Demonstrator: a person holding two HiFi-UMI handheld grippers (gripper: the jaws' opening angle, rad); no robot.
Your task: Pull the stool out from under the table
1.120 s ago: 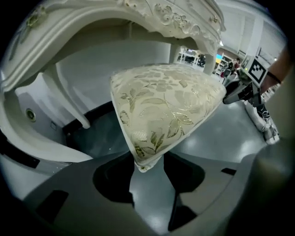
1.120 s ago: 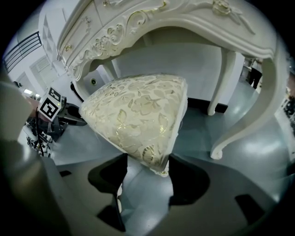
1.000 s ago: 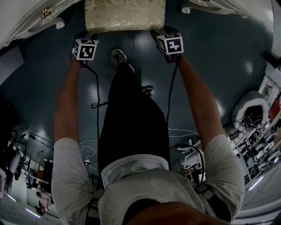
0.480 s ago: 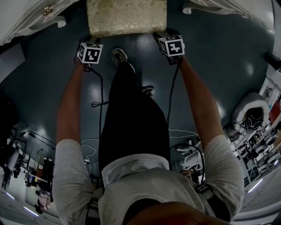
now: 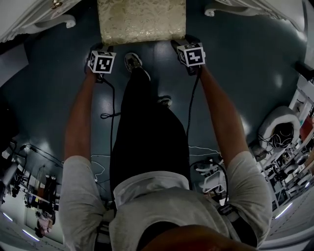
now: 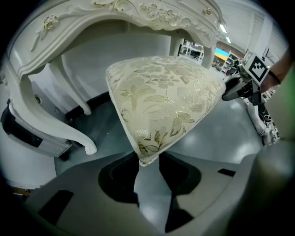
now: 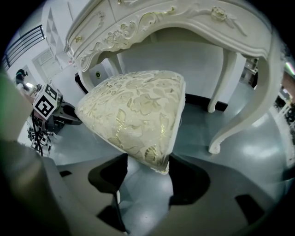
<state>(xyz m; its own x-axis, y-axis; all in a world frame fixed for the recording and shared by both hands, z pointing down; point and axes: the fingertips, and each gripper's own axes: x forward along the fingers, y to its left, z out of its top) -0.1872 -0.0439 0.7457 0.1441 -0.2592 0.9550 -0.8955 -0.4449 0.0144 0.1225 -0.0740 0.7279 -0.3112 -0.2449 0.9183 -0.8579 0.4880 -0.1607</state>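
The dark fingers (image 6: 117,177) of the left gripper (image 6: 147,163) are pinching the near left corner of the cream, gold-flowered upholstered stool (image 6: 161,97). Those jaws have just been closing, and the tip of the cushion is sitting squeezed between them. The right gripper (image 7: 148,159) is clamping the other near corner the same way, its jaws standing wider because more of the padded edge is wedged in there. Gripping both front corners, I'd say, is meant to let the seat come straight back instead of twisting into the curved white table leg (image 7: 239,124). The stool is standing on the glossy blue-grey floor (image 5: 235,59), its far end reaching in beneath the white carved table (image 6: 152,11) and its near edge lying just ahead of the person's shoe (image 5: 132,62). To my eye the pull is only partly done.
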